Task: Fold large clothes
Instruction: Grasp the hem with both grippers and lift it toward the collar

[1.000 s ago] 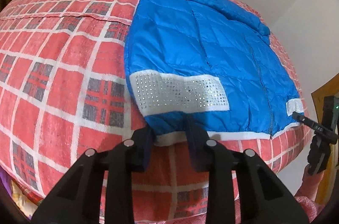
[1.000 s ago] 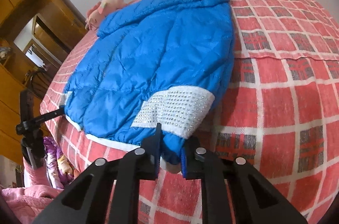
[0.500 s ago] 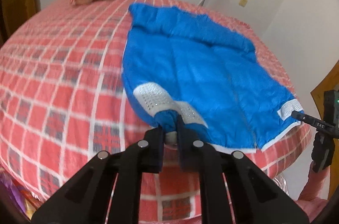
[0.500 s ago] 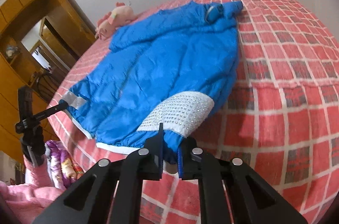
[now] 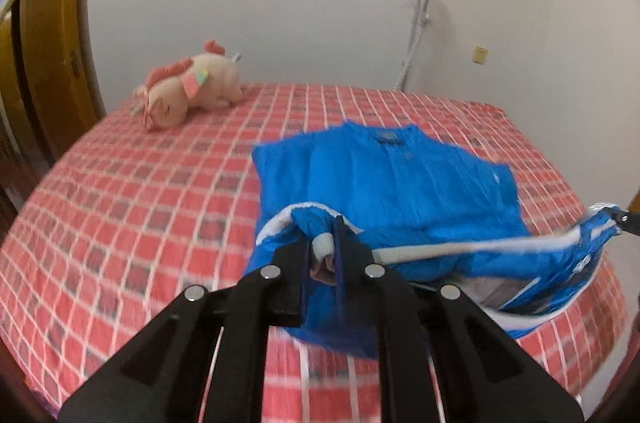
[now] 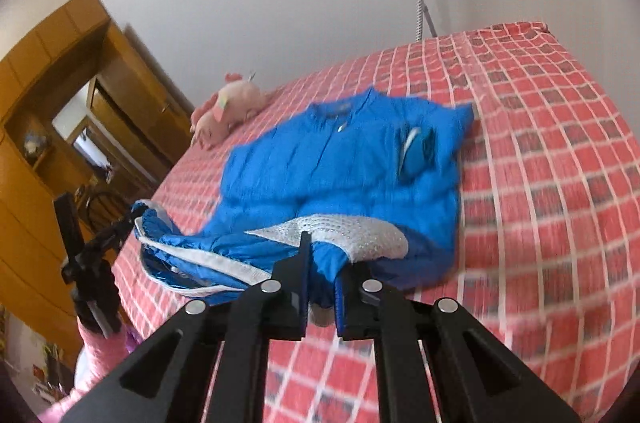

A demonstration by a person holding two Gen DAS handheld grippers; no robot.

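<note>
Both grippers, left (image 5: 323,255) and right (image 6: 323,273), clamp the blue puffer jacket's (image 5: 400,183) hem, lifted at lower centre

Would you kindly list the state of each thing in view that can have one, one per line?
blue puffer jacket: bottom hem lifted off the bed, collar end lying flat on it.
left gripper: shut on the jacket's hem corner.
right gripper: shut on the other hem corner, beside the silver studded panel.
pink plush toy: lying on its side on the bed.
checked bedspread: spread flat.
</note>
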